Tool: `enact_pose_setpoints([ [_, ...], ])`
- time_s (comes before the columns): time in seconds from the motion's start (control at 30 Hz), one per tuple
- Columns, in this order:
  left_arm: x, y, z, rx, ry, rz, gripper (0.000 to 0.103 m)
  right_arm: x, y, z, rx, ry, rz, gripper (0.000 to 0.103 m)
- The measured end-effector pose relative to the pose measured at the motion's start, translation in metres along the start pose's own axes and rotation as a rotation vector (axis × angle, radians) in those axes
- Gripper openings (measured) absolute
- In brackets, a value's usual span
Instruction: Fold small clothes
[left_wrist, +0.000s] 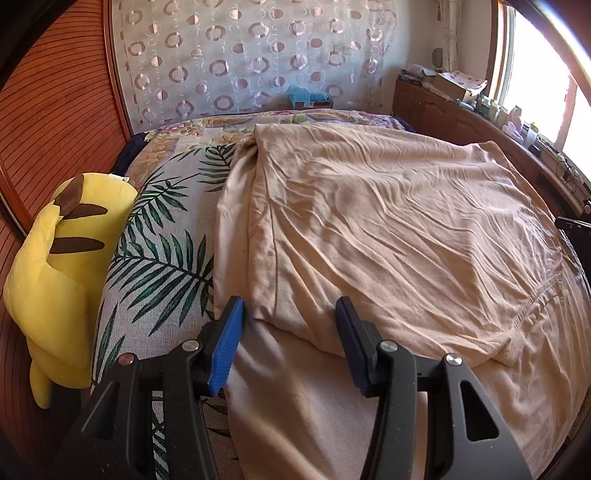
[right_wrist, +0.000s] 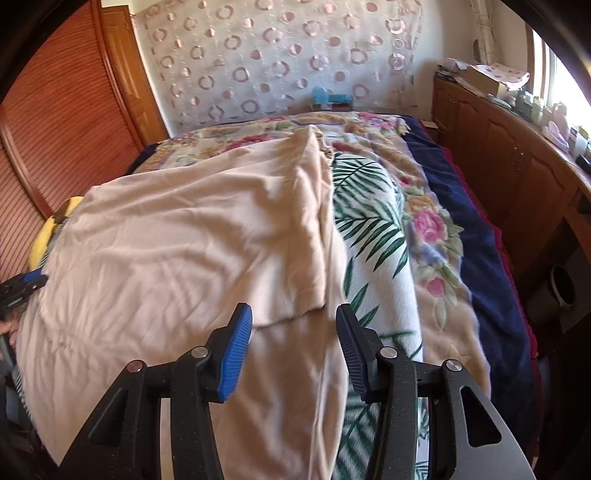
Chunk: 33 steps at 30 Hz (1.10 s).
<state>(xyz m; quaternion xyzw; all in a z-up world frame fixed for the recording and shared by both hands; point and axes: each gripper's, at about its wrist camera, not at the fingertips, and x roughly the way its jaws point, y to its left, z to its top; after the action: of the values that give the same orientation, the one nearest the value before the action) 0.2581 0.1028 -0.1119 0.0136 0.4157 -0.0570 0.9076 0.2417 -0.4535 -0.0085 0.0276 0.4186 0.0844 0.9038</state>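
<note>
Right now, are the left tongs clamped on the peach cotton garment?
No, the left tongs stand open above the peach cotton garment, pinching nothing.

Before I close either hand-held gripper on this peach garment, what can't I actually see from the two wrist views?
- Peach garment: near hem, left wrist view, cut off by the bottom edge and left hand-held gripper.
- Garment's left side, right wrist view: cut off by the frame; cloth near right hand-held gripper is blurred.
- Yellow plush: mostly hidden by the garment.
</note>
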Motion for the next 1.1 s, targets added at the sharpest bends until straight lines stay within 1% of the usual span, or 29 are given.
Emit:
enact_pose_setpoints([
  [0.07, 0.0, 0.0, 0.0, -0.001, 0.0, -0.001, 0.052, 0.005, 0.005, 0.005, -0.014, 0.006, -0.007, 0.042],
  [0.1, 0.0, 0.0, 0.0, 0.0, 0.0, 0.0, 0.052, 0.006, 0.009, 0.007, -0.025, 0.009, -0.012, 0.038],
  [0.13, 0.0, 0.0, 0.0, 0.0, 0.0, 0.0, 0.052, 0.006, 0.012, 0.008, -0.038, 0.012, -0.021, 0.036],
  [0.2, 0.0, 0.0, 0.0, -0.001, 0.0, 0.0, 0.052, 0.007, 0.016, 0.011, -0.053, 0.012, -0.022, 0.034],
  [0.33, 0.0, 0.0, 0.0, 0.0, 0.0, 0.0, 0.052, 0.003, 0.027, 0.01, -0.107, -0.019, -0.025, 0.033],
  [0.4, 0.0, 0.0, 0.0, 0.0, 0.0, -0.001, 0.052, 0.006, 0.032, 0.01, -0.123, -0.007, -0.035, 0.033],
  [0.47, 0.0, 0.0, 0.0, -0.001, 0.0, -0.001, 0.052, 0.012, 0.032, 0.01, -0.14, 0.013, -0.076, 0.034],
  [0.57, 0.0, 0.0, 0.0, -0.002, 0.0, -0.002, 0.052, 0.017, 0.029, 0.012, -0.137, 0.019, -0.116, 0.034],
  [0.67, 0.0, -0.001, 0.001, 0.017, 0.008, 0.0, 0.052, 0.024, 0.024, 0.016, -0.113, 0.033, -0.102, 0.034],
  [0.7, 0.0, -0.003, 0.002, 0.033, 0.013, -0.007, 0.047, 0.025, 0.024, 0.017, -0.12, 0.033, -0.101, 0.03],
  [0.73, -0.001, -0.004, 0.003, 0.043, 0.014, -0.017, 0.044, 0.027, 0.026, 0.018, -0.137, 0.033, -0.099, 0.02],
  [0.77, -0.001, -0.004, 0.005, 0.05, 0.02, -0.027, 0.037, 0.028, 0.029, 0.018, -0.159, 0.035, -0.102, 0.017],
  [0.8, -0.001, -0.005, 0.007, 0.053, 0.031, -0.031, 0.035, 0.027, 0.03, 0.018, -0.18, 0.033, -0.109, 0.012],
  [0.83, 0.0, -0.005, 0.008, 0.053, 0.039, -0.039, 0.035, 0.027, 0.033, 0.018, -0.2, 0.034, -0.112, 0.009],
  [0.93, 0.001, -0.004, 0.015, 0.051, 0.054, -0.05, 0.033, 0.025, 0.04, 0.019, -0.232, 0.032, -0.114, 0.006],
  [0.97, 0.001, -0.003, 0.017, 0.048, 0.056, -0.056, 0.029, 0.025, 0.041, 0.019, -0.245, 0.029, -0.121, 0.006],
  [1.0, 0.001, -0.001, 0.019, 0.044, 0.057, -0.059, 0.023, 0.025, 0.042, 0.019, -0.255, 0.026, -0.13, 0.006],
  [1.1, 0.002, 0.002, 0.022, 0.034, 0.063, -0.073, 0.008, 0.025, 0.044, 0.021, -0.265, 0.021, -0.129, 0.006],
])
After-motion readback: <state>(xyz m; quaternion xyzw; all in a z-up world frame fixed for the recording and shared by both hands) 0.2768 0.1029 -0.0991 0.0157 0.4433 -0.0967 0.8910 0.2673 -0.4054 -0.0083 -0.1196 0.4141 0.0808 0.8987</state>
